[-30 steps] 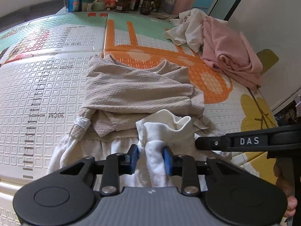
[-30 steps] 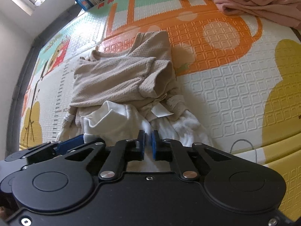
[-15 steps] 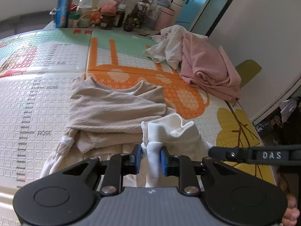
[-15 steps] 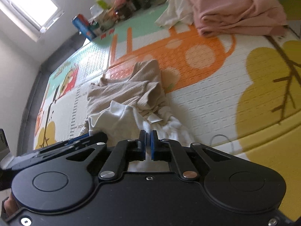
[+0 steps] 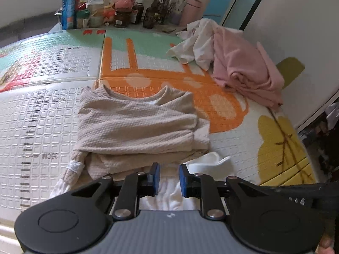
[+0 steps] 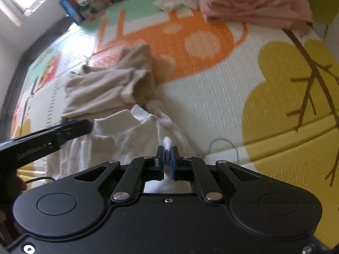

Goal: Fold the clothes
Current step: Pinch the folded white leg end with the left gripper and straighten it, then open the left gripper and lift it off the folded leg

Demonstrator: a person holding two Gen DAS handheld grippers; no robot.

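Note:
A beige waffle-knit top [image 5: 137, 127] lies flat on the play mat [image 5: 53, 116], folded with its neckline to the far side. White cloth [image 5: 207, 163] bunches at its near edge. My left gripper [image 5: 168, 182] sits low at that edge, its blue pads narrowly apart with white fabric between them. In the right wrist view the beige top [image 6: 106, 89] lies beyond the white cloth [image 6: 131, 131], and my right gripper [image 6: 167, 158] is shut on a fold of it. A finger of the left gripper [image 6: 70, 129] touches the white cloth's left side.
A pink garment [image 5: 243, 74] and a white garment [image 5: 197, 42] are heaped at the far right of the mat. Bottles, jars and a can [image 5: 118, 10] line the back edge. A wall stands to the right. The mat's near edge is just below the grippers.
The white cloth, lifted over the beige top a second ago, has come back down to the near edge. Both grippers have drawn back and the right wrist view has tilted.

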